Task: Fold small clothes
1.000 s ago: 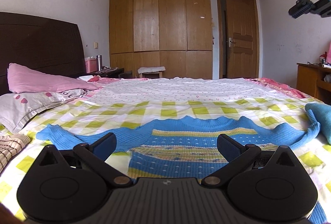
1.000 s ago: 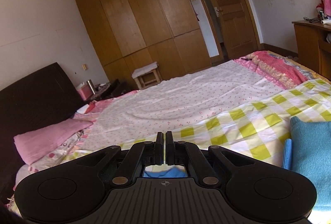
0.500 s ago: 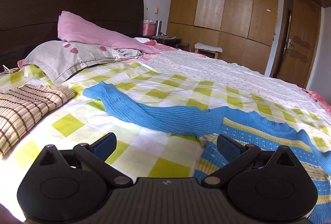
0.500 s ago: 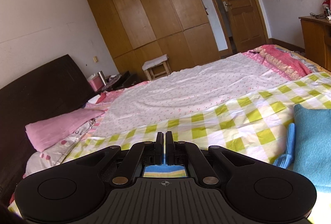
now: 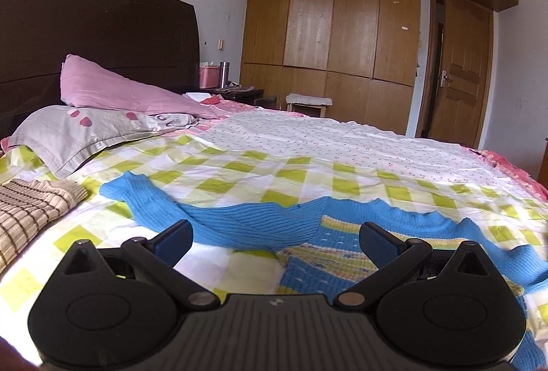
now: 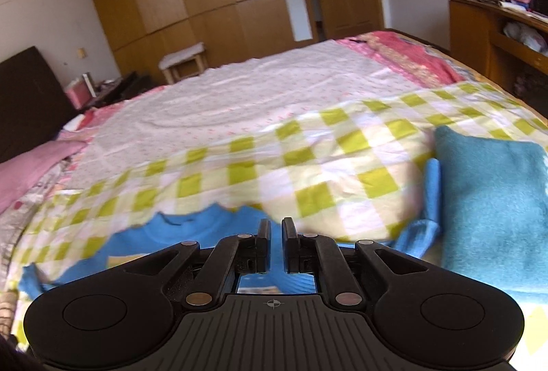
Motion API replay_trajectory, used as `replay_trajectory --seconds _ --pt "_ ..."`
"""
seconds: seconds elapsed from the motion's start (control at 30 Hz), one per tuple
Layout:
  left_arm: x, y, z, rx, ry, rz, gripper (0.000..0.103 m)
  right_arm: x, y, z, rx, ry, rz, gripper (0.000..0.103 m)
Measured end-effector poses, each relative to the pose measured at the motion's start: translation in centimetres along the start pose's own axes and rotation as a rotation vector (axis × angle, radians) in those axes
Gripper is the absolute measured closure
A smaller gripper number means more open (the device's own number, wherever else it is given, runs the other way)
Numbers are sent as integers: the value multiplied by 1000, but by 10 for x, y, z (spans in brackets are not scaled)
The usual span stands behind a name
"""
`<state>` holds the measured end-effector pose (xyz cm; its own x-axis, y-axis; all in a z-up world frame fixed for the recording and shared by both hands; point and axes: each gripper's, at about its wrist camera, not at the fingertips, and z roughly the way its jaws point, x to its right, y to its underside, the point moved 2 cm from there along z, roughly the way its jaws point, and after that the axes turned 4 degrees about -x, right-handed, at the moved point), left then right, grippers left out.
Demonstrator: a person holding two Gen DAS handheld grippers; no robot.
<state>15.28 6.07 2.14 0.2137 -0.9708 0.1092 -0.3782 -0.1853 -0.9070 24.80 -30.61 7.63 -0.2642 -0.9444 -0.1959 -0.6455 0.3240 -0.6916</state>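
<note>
Knitwear lies flat on the bed (image 5: 239,165): a blue ribbed sweater (image 5: 260,227) with striped yellow and pale bands across its chest, spread over the checked green-and-white sheet (image 6: 308,165) near the bed's front edge. One long sleeve runs out toward the headboard end, where a brown checked cloth (image 5: 30,210) lies folded; two soft pillows, grey (image 5: 89,131) and pink (image 5: 130,93), rest behind it. The left tool (image 5: 275,235) is released, its two dark fingers wide apart above the sleeve and shoulder, gripping nothing. The right tool (image 6: 276,235) has just been opening; only a narrow gap shows between its flat black fingers, with no cloth in it, above the sweater's collar. A thick, fuzzy teal cloth (image 6: 493,199) lies folded toward the foot end of the bed.
</note>
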Motion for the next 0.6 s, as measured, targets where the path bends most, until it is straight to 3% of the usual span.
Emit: replay_trajectory --seconds 0.17,0.27,0.43,0.6 --pt "32 -3 7 25 28 64 0 45 -13 51 -60 118 46 93" --pt "46 -1 13 30 51 94 0 60 -17 86 -115 128 91 93" --pt "59 10 29 -25 89 109 0 72 -13 132 -192 196 85 93" --pt "66 17 37 -60 125 125 0 97 -4 149 -238 297 122 93"
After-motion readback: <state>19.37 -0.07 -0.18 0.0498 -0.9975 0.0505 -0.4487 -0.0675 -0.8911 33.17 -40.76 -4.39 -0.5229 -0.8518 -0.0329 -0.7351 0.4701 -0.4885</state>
